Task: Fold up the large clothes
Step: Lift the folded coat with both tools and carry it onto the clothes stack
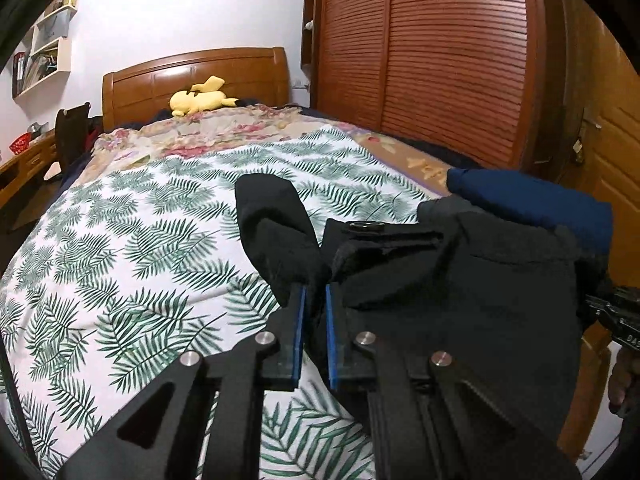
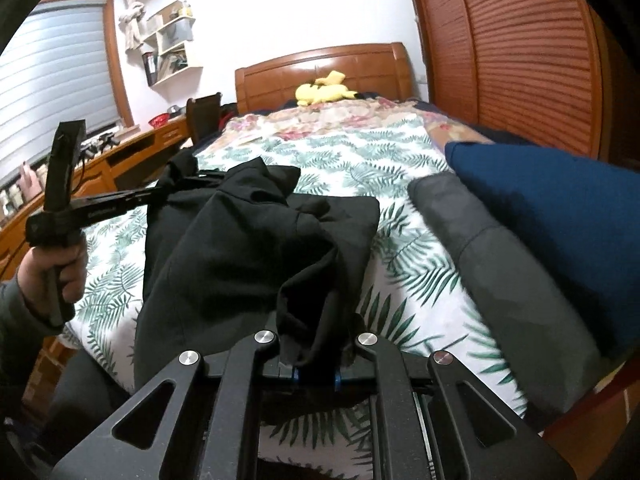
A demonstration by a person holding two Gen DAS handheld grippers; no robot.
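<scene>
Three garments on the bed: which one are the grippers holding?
The black one, pinched at each end and lifted. The grey one and the blue one lie stacked, untouched, at the bed's right edge.

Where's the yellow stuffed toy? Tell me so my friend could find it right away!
Find the big bed with the leafy cover, then look to its far end by the wooden headboard. The yellow stuffed toy lies there on the flowery blanket. Nothing else on the bed is bright yellow.
</scene>
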